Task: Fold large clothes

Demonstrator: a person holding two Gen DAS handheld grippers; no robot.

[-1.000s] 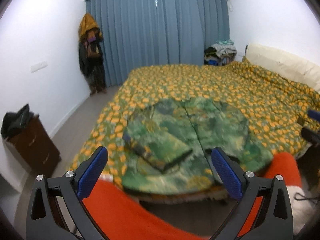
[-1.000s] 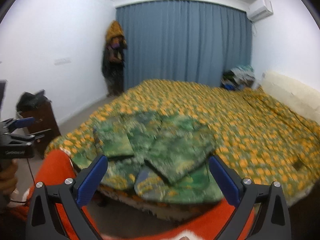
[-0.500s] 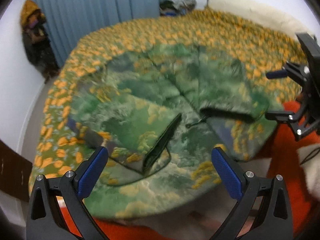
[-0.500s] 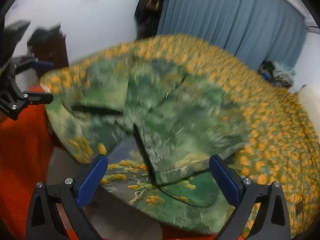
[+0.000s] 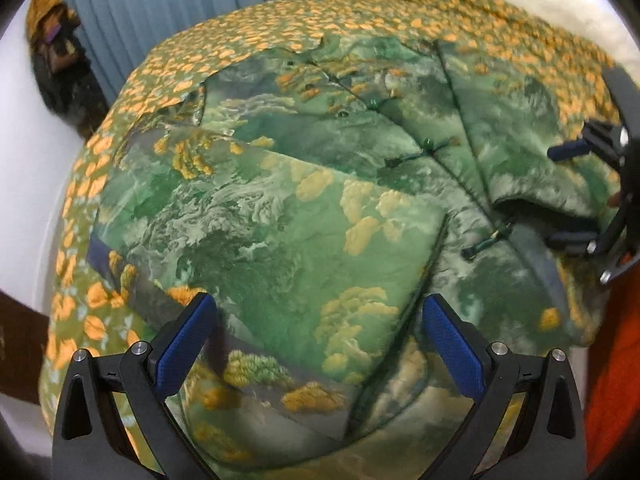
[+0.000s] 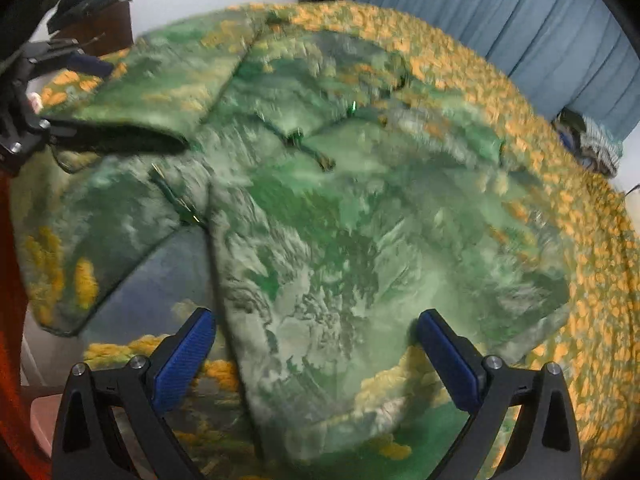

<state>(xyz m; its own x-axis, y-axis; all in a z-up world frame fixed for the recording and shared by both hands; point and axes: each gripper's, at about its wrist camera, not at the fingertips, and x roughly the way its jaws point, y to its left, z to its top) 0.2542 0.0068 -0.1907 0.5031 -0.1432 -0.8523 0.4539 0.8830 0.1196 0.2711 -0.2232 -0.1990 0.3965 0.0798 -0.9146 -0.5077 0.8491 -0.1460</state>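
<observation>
You hold both the left gripper (image 5: pixel 320 344) and the right gripper (image 6: pixel 316 356) wide, empty, above the jacket (image 5: pixel 304 208) on the bed (image 5: pixel 248 36). Sleeves appear folded in; next, grasp the hem.

- The left gripper (image 5: pixel 318 336) hangs at the bottom of the frame, blue pads spread wide over a folded sleeve of the green printed jacket (image 5: pixel 320 200).
- The jacket lies on an orange-flowered bedspread (image 5: pixel 248 40).
- The right gripper (image 5: pixel 576 192) enters at the right edge, by the other sleeve.
- A blue curtain (image 5: pixel 180 4) hangs upper left.
</observation>
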